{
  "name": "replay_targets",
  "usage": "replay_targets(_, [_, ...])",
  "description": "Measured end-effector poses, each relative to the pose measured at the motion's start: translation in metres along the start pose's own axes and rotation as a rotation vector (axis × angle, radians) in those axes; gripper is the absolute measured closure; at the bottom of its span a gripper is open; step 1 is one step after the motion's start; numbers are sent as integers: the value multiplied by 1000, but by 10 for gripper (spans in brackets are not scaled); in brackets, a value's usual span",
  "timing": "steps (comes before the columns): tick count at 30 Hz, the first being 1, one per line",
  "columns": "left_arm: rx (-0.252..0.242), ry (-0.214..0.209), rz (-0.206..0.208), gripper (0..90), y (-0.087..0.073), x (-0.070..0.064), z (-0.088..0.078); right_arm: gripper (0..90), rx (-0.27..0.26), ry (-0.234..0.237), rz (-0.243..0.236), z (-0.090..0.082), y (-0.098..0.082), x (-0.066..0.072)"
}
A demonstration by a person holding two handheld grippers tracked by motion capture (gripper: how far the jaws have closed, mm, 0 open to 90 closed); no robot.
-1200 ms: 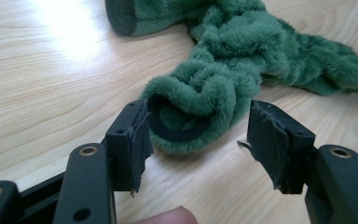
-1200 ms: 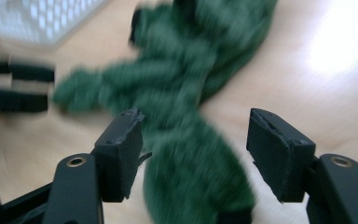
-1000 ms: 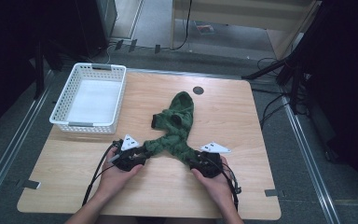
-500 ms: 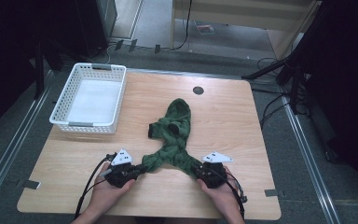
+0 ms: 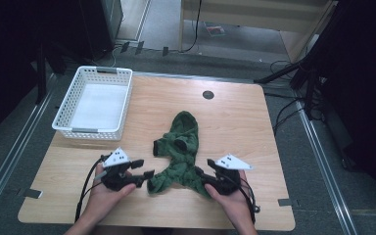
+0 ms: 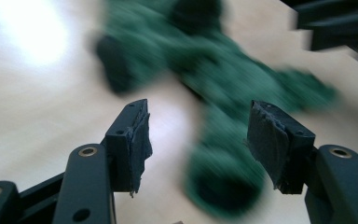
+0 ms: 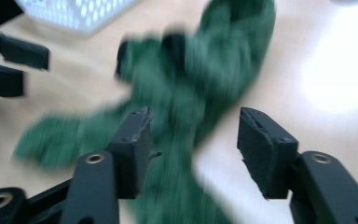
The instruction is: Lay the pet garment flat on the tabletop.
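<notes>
On the wooden table (image 5: 245, 117), left to right: lay a white basket (image 5: 94, 103); spread wide and gripped nothing, the left gripper (image 5: 146, 169); sprawled mid-table, a crumpled dark green garment (image 5: 178, 149); gaped wide too, touching its edge, the right gripper (image 5: 201, 175).

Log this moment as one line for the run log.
left gripper: open, empty | right gripper: open, over cloth | green cloth: crumpled mid-table | basket: empty, far left

Left gripper (image 6: 198, 140) jaws wide apart over wooden table (image 6: 37, 93), blurred green garment (image 6: 223, 84) lying just beyond them.
</notes>
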State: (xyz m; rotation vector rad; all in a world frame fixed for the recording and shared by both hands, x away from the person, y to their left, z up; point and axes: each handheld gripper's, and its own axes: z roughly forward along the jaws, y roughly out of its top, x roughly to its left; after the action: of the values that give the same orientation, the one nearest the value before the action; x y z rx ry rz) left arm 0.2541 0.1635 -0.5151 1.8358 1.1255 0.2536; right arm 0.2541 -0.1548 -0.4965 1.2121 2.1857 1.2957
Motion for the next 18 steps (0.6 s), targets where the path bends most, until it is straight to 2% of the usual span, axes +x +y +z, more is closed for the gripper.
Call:
replay_targets(1, [-3, 42, -20, 375, 6, 3, 7, 403, -22, -9, -14, 15, 19, 5])
replay_targets(2, [-7, 77, -44, 375, 11, 5, 15, 403, -22, -9, -14, 15, 19, 5])
replay_targets(3, [-9, 106, -56, 373, 16, 8, 23, 391, -27, -8, -13, 24, 28, 7])
replay_targets(4, [-8, 128, -60, 372, 21, 9, 31, 390, -30, -27, -6, 43, 44, 12])
replay_targets(5, [0, 146, -63, 372, 25, 11, 39, 390, -30, -27, -6, 43, 44, 12])
replay_targets(6, [5, 164, -69, 377, 28, 13, 47, 375, -37, -54, -1, 60, 54, 16])
replay_targets(7, [14, 176, -75, 383, 31, 15, 54, 368, -22, -61, -15, 69, 57, 17])
replay_targets(10, [48, 198, -64, 449, 34, 19, 70, 403, 75, -111, -53, 98, 55, 13])
replay_targets(11, [65, 204, -58, 449, 33, 21, 73, 403, 75, -111, -53, 98, 55, 13])
replay_targets(12, [74, 212, -58, 518, 32, 21, 76, 459, 132, -145, -61, 109, 49, 4])
replay_targets(13, [80, 210, -55, 518, 31, 22, 77, 459, 132, -145, -61, 109, 49, 4])
replay_targets(14, [90, 196, -49, 579, 29, 24, 77, 465, 127, -200, -11, 107, 46, -10])
replay_targets(15, [90, 196, -49, 592, 29, 24, 77, 465, 127, -200, -11, 107, 46, -10])
replay_targets(16, [91, 192, -43, 592, 27, 25, 77, 466, 103, -213, 48, 102, 44, -19])
replay_targets(17, [90, 194, -33, 592, 24, 25, 77, 471, 63, -256, 173, 90, 38, -44])
replay_targets(18, [90, 194, -33, 592, 24, 25, 77, 471, 63, -256, 173, 90, 38, -44])
